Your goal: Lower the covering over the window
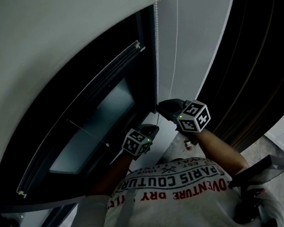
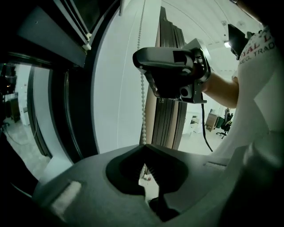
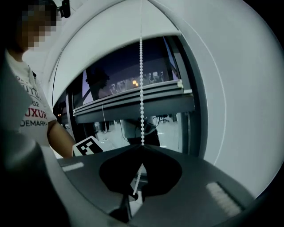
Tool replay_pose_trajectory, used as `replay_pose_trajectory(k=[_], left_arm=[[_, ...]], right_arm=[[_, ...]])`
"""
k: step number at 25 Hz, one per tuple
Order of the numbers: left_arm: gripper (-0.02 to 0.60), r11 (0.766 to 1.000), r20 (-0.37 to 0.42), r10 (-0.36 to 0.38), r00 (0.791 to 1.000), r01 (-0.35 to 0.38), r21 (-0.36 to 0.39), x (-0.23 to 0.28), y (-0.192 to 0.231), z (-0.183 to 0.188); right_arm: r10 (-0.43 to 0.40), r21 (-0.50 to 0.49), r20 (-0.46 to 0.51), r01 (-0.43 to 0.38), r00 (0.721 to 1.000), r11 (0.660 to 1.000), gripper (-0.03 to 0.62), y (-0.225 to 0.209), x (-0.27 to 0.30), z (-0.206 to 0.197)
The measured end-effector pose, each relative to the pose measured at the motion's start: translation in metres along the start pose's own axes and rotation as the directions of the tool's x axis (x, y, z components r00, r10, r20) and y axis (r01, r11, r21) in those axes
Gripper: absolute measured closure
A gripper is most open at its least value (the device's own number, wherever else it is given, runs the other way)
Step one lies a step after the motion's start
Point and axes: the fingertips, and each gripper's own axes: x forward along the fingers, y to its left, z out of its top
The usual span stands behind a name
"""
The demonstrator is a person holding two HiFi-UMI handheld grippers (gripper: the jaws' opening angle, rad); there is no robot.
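Fingers of my left gripper (image 2: 144, 148) and right gripper (image 3: 142, 148) are clamped shut on the bead chain (image 1: 156, 48) at the window frame's (image 1: 148, 59) right edge, right above left, so a downward pull should lower the roller blind's bottom rail (image 1: 77, 120), now partway down the glass.

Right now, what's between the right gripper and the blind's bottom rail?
Only the bead chain: pinched in the shut right gripper, it runs up across the bottom rail. Otherwise open air. The right gripper view shows it.

The bead chain (image 3: 141, 88) looks glossy white plastic; the blind (image 1: 34, 51) looks matt, smooth cloth.
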Motion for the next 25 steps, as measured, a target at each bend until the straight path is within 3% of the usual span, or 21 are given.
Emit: replay_pose_trajectory(k=[3, 11, 14, 16, 20, 25], left_arm=[[0.574, 1.0, -0.019, -0.003, 1.0, 0.003, -0.017, 0.001, -0.004, -0.02], [0.568, 0.996, 0.034, -0.017, 0.999, 0.02, -0.083, -0.007, -0.004, -0.017], [0.503, 0.993, 0.049, 0.003, 0.999, 0.003, -0.121, -0.016, 0.005, -0.013], [0.497, 0.99, 0.078, 0.019, 0.997, -0.008, -0.142, -0.026, 0.011, -0.004], [0.489, 0.991, 0.189, 0.019, 0.982, 0.007, -0.137, -0.052, 0.021, 0.051], [0.489, 0.999, 0.364, -0.024, 0.931, 0.031, -0.014, -0.09, 0.011, 0.157]], right_arm=[[0.013, 0.027, -0.019, -0.012, 1.0, 1.0, 0.588, 0.005, 0.004, -0.019], [0.01, 0.047, -0.007, -0.009, 1.0, 0.999, 0.588, 0.003, 0.005, -0.02], [0.004, 0.056, 0.001, -0.004, 1.0, 0.998, 0.588, 0.0, 0.003, -0.02], [0.001, 0.06, 0.005, -0.001, 1.0, 0.998, 0.588, -0.001, 0.002, -0.02], [-0.004, 0.066, 0.013, 0.003, 1.0, 0.998, 0.588, -0.002, 0.001, -0.02], [-0.003, 0.072, 0.018, 0.001, 1.0, 0.997, 0.588, -0.002, 0.0, -0.023]])
